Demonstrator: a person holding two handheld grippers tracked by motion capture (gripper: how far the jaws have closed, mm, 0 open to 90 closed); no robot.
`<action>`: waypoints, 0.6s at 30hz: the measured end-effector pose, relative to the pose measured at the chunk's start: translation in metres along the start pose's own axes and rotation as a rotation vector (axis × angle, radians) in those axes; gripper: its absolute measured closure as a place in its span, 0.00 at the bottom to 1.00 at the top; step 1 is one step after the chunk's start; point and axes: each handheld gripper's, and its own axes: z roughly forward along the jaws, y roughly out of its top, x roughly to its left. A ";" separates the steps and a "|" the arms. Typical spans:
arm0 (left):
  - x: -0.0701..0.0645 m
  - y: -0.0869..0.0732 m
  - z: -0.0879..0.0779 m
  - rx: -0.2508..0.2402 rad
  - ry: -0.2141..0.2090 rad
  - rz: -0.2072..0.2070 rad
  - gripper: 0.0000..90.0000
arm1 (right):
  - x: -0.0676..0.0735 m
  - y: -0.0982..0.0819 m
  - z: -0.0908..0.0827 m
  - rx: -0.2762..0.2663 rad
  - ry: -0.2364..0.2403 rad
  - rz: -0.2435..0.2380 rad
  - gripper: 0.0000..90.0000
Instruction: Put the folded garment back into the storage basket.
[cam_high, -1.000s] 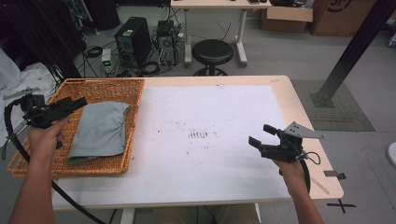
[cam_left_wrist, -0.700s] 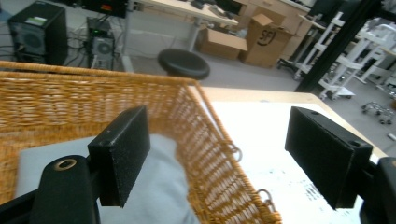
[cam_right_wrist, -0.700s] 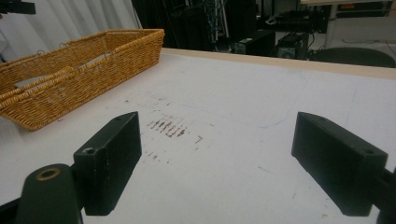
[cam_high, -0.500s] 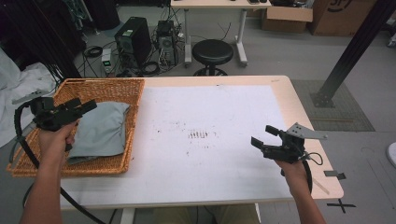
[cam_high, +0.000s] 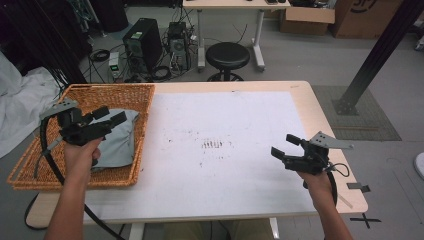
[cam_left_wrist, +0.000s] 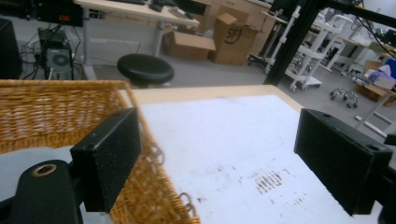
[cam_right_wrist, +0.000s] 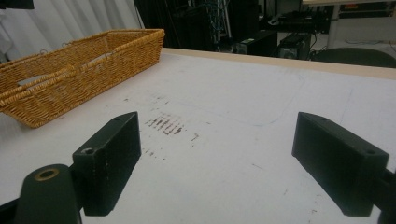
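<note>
Since a second ago, the left tool (cam_high: 107, 116) has been carried rightward over the basket (cam_high: 30, 170), from the far left rim toward the inner wall, and its jaws have just been opening, with nothing between them. They are now spread wide, as is confirmed in the left gripper view, where the basket's wicker edge (cam_left_wrist: 154, 158) and the white counter (cam_left_wrist: 224, 135) are seen through the gap.

Below and just beside that tool, the grey-blue cloth (cam_high: 117, 142) is lying folded in the basket, untouched. A snag can be expected here: if the tool is lowered at this spot, one jaw could be caught on the wicker rim rather than on the fabric, and the light basket could be dragged or tipped. A shallow pinch is another risk, since only the top layer of the cloth might be taken and the fold could be pulled open on the way out. The black cable (cam_high: 47, 155) trailing from the left tool is draped across the basket's near side, and it could be hooked on the weave as the hand travels.

Across the marked middle of the counter, nothing is in the way.

At the right, the right tool (cam_high: 282, 146) is held low over the counter, well apart from the cloth, jaws spread and empty. Should the cloth be brought across, a late or mistimed reach from this side could leave it sagging from one grip alone.
</note>
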 end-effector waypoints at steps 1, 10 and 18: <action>-0.005 0.000 0.003 0.000 -0.010 0.006 0.17 | 0.000 0.000 0.000 0.001 0.000 0.001 0.17; -0.040 -0.006 0.026 0.008 -0.077 0.050 0.17 | -0.002 0.001 0.000 -0.002 0.005 -0.003 0.17; -0.075 -0.020 0.057 0.019 -0.152 0.082 0.17 | -0.004 0.001 0.000 -0.006 0.006 0.001 0.17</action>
